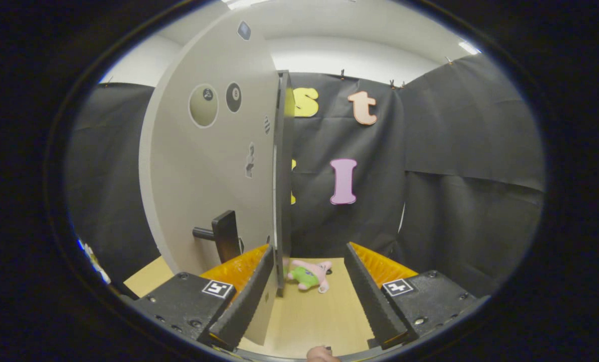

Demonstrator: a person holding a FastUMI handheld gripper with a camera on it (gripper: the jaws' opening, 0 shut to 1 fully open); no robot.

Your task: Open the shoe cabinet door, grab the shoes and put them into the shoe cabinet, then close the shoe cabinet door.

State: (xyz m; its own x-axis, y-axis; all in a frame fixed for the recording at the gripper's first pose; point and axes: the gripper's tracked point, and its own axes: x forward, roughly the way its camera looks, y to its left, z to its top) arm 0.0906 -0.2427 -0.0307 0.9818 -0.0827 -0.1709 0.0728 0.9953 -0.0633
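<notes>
A: Gripper fingers are spread wide, pinching nothing. Bare wooden table shows in the gap between them.

B: Where is the cabinet door?

A: Door fills the left-centre of the frame, a pale panel swung out, so we see its face at a slant and its thin dark edge nearly head on. That edge runs down to just inside the left finger.

B: Handle?

A: Black handle, lower left, juts off the face toward the left, just above the left finger.

B: Why spread there?

A: My reading: the left finger sits against the door's free edge to swing it, not to clamp it. Contact itself I cannot confirm.

B: Axis?

A: Long axis vertical, edge pointing at the camera.

B: Shoes?

A: None identifiable. A small pink and green plush toy lies on the table beyond the fingers, bottom centre.
</notes>
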